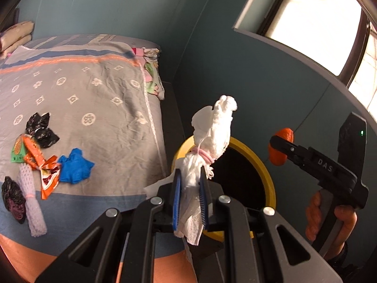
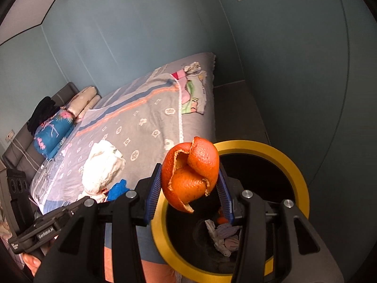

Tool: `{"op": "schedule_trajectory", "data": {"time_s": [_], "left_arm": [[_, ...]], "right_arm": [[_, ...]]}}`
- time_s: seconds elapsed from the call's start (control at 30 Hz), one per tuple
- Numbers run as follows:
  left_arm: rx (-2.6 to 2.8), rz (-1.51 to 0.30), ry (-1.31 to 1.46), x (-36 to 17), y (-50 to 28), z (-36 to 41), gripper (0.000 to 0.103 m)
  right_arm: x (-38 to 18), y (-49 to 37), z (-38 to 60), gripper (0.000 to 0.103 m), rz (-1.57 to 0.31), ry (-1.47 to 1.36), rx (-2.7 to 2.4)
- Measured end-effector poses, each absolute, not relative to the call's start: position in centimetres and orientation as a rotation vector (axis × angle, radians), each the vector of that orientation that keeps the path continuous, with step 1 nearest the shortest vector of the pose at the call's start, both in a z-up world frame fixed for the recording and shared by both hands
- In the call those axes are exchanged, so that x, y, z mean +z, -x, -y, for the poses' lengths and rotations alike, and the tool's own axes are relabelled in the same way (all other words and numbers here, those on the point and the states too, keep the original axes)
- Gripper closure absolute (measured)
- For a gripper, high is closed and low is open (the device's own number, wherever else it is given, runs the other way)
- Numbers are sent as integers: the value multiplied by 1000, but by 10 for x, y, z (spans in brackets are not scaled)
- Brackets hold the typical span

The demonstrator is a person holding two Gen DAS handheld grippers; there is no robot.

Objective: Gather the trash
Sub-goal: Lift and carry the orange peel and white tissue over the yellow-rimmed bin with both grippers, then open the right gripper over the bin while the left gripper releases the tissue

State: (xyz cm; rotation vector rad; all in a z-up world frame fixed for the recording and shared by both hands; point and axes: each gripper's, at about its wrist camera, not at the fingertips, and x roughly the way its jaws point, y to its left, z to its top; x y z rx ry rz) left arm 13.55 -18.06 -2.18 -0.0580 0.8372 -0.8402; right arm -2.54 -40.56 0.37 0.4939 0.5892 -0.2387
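My left gripper (image 1: 190, 179) is shut on a white tissue bundle (image 1: 213, 129) tied with a pink band, held over the near rim of a black bin with a yellow rim (image 1: 271, 184). My right gripper (image 2: 189, 188) is shut on an orange peel (image 2: 192, 172) and holds it above the bin's yellow rim (image 2: 301, 184); crumpled paper lies inside the bin. In the left wrist view the right gripper (image 1: 280, 146) carries the peel to the right of the bin. The tissue bundle also shows in the right wrist view (image 2: 101, 167).
On the bed (image 1: 106, 99) lie a blue scrap (image 1: 75, 165), orange wrappers (image 1: 40, 160), black bags (image 1: 41, 127), a white foam net (image 1: 33, 205). Folded clothes (image 1: 150, 70) sit at the bed's far corner. Pillows (image 2: 54, 132) lie by the headboard. Teal walls surround the bin.
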Motion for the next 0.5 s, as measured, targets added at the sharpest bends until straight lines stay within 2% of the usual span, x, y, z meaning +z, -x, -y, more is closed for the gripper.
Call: {"op": "schedule_trajectory", "data": {"time_s": [0.5], "left_arm": [[-875, -912, 4, -44, -140, 232, 89]], "right_arm": [[-19, 29, 435, 59, -589, -582, -277]]}}
